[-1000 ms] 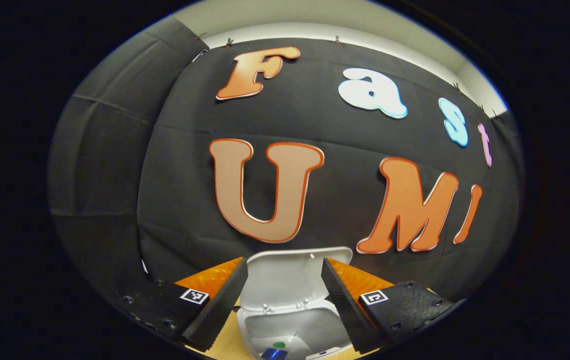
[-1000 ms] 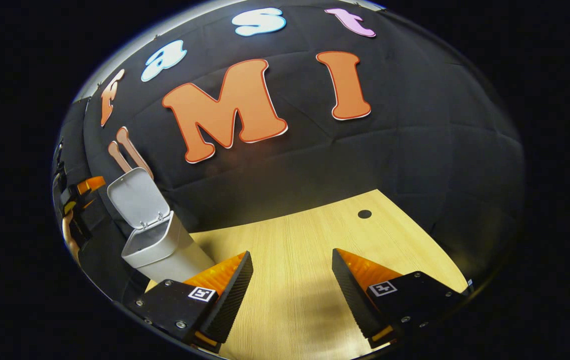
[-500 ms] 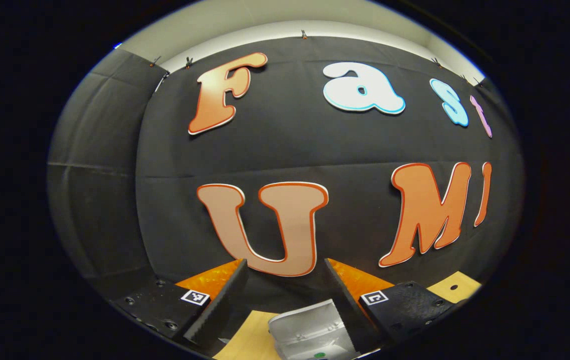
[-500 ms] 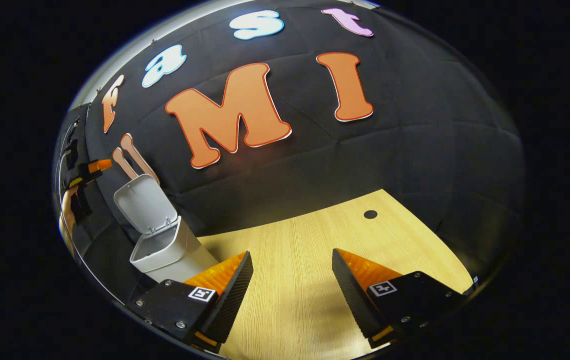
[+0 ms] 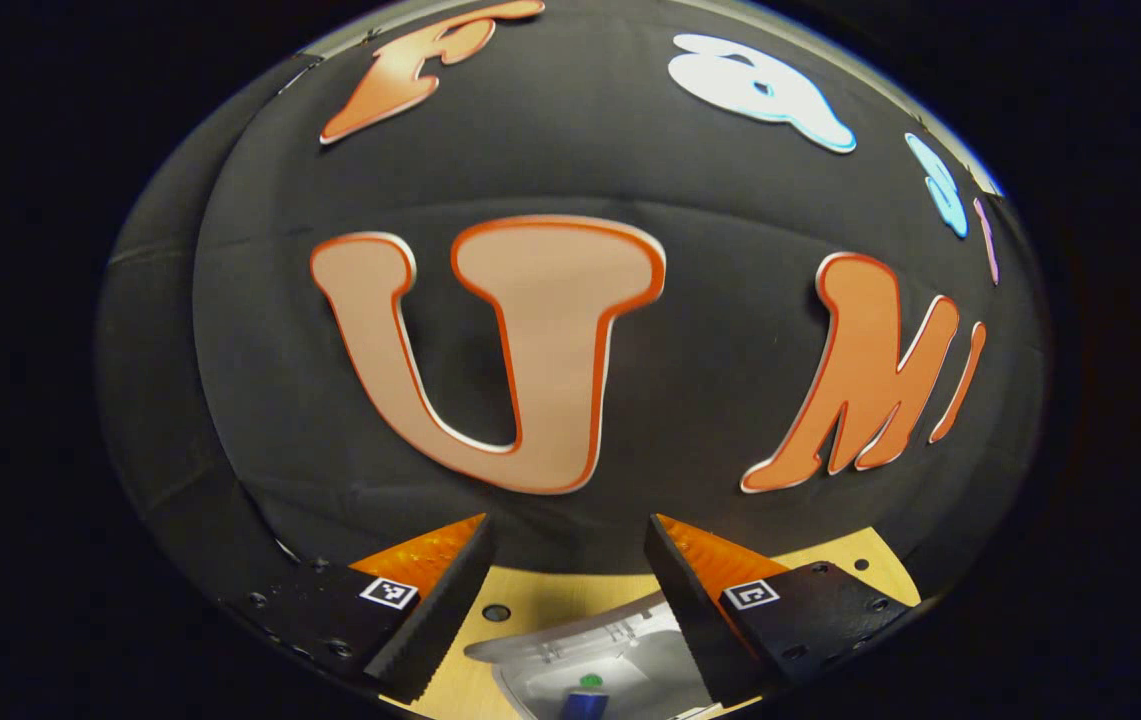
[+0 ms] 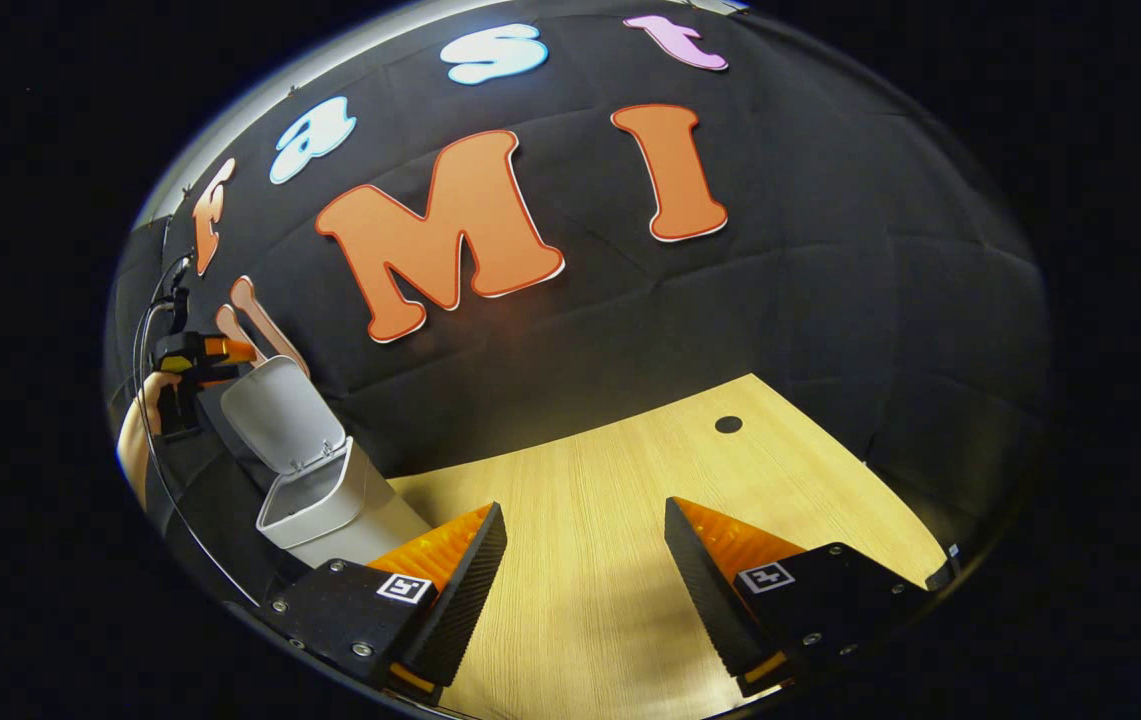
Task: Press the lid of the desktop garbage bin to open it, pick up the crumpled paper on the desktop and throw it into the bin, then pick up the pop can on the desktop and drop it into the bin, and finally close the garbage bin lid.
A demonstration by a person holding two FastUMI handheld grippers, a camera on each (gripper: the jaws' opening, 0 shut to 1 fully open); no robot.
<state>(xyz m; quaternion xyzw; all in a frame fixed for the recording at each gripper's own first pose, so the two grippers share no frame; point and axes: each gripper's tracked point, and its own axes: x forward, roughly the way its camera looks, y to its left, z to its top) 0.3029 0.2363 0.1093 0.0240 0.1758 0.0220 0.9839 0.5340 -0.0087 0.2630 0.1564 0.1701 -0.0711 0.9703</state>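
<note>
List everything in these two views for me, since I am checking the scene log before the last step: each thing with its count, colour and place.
garbage bin: one, white-grey, on the desktop at the left of the right gripper view, open.
lid: one, white-grey, hinged up at the back of the bin, tilted toward the wall.
blue thing: one, inside the bin, seen from above in the left gripper view; likely the pop can, too little shows to be sure.
green spot: one, inside the bin just above the blue thing.
desktop: one, light wood, with small dark round holes.
left gripper: one, above the bin, fingers apart, holding nothing.
right gripper: one, over bare desktop, fingers apart, holding nothing.
hand: one, on the left gripper, behind the lid.
</note>
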